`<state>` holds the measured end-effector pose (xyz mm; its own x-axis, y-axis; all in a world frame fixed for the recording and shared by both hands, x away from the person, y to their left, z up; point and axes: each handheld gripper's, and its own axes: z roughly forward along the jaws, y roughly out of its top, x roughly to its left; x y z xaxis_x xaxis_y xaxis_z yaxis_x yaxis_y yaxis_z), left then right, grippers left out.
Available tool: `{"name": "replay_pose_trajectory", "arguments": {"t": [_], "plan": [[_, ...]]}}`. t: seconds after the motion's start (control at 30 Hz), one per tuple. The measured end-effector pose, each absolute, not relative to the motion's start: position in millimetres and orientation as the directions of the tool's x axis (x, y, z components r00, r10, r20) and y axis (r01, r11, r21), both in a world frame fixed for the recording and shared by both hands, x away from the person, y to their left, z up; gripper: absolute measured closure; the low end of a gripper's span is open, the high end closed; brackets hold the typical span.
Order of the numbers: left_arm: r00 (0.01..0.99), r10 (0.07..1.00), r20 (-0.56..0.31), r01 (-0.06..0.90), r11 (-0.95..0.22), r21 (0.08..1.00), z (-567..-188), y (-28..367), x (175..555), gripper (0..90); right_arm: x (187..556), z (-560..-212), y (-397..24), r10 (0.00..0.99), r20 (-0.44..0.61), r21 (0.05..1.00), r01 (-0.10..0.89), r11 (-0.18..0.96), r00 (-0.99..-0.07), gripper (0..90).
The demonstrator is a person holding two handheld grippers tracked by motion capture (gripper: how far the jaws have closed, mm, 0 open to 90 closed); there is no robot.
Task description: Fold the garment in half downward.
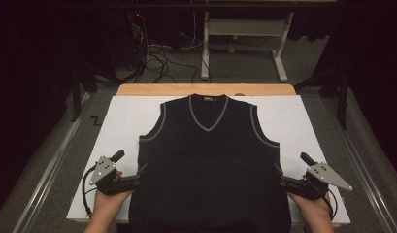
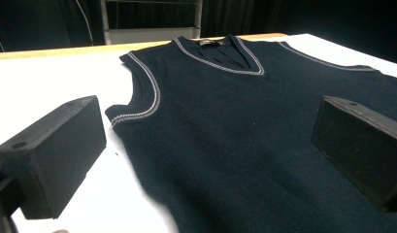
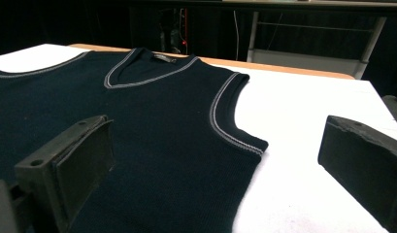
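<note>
A: What lies on the table?

B: A dark navy knitted sleeveless vest with pale stitched trim at its V-neck and armholes (image 1: pixel 209 160). It lies flat and face up on a white sheet (image 1: pixel 118 116) that covers a light wooden table (image 1: pixel 152 89). The neck points away from the person and the hem reaches the near edge.

A: And the grippers?

B: One at each side seam, below the armholes. The left gripper (image 1: pixel 138 175) is at the vest's left edge, jaws wide apart and empty. In the left gripper view one jaw hangs over the white sheet and the other over the knit, so they straddle the edge.

A: The right one?

B: The right gripper (image 1: pixel 279 175) mirrors it at the other edge, jaws also spread wide with nothing clamped, one over the fabric and one over the sheet. Whether the tips touch the cloth I cannot tell.

A: Beyond the table?

B: Grey carpet (image 1: pixel 244 63), loose cables (image 1: pixel 157 58) and a white metal frame (image 1: pixel 244 29).
</note>
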<state>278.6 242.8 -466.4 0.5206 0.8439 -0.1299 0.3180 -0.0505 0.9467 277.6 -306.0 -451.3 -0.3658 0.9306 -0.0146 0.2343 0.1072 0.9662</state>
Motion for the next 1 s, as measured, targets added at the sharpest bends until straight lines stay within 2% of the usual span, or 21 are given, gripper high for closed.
{"name": "replay_pose_trajectory", "arguments": {"t": [1.0], "plan": [[0.512, 0.840, -0.181, 0.349, -0.011, 0.937, -463.6, 245.8, 278.6, 0.0, 278.3, -452.7, -301.7, 0.925, -0.013, 0.965, 0.239, 0.111, -0.379, 0.0]]}}
